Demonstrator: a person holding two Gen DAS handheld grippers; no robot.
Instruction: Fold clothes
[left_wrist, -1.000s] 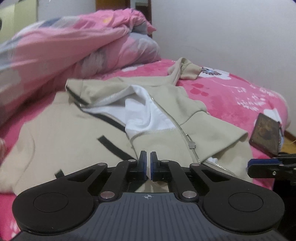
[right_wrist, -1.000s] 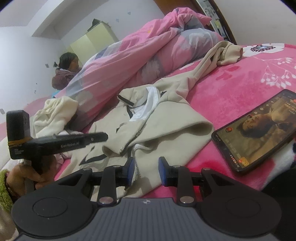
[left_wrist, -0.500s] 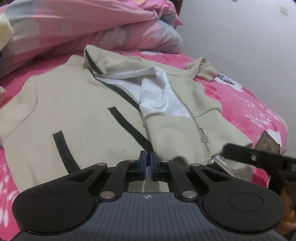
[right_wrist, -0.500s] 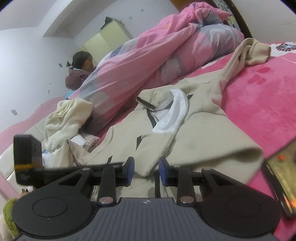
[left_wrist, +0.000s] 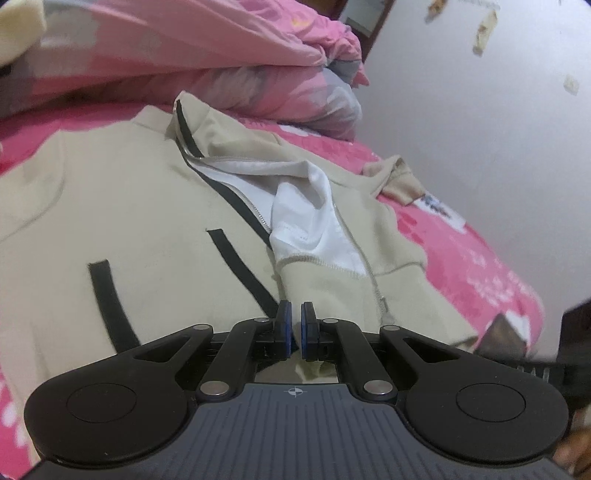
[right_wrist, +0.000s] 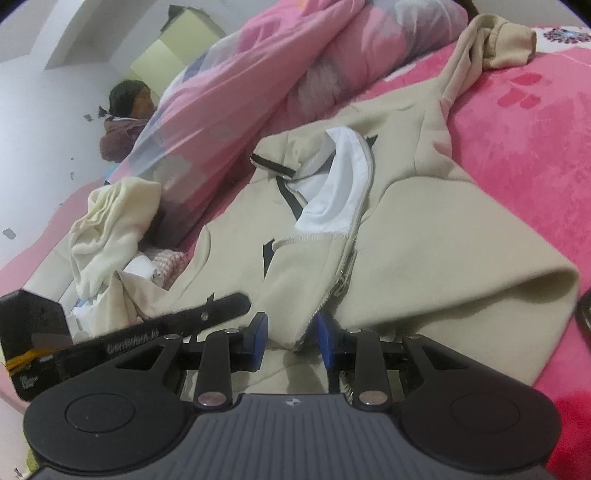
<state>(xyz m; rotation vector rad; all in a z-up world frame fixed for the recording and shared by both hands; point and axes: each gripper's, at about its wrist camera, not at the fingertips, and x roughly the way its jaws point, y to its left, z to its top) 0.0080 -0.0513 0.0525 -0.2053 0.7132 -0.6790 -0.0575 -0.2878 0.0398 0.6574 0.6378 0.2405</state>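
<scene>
Since a second ago both grippers have come in low over the beige jacket (right_wrist: 424, 236), and the right gripper's (right_wrist: 290, 338) fingers have parted wider. The jacket lies spread, front up and half unzipped, on a pink bed cover (right_wrist: 517, 122), with a pink quilt (right_wrist: 280, 66) heaped behind it against white walls. Its zipper-side hem corner sits between the right gripper's spread fingers. The left gripper (left_wrist: 294, 329), fingers nearly together with a thin gap, hovers at the hem.
</scene>
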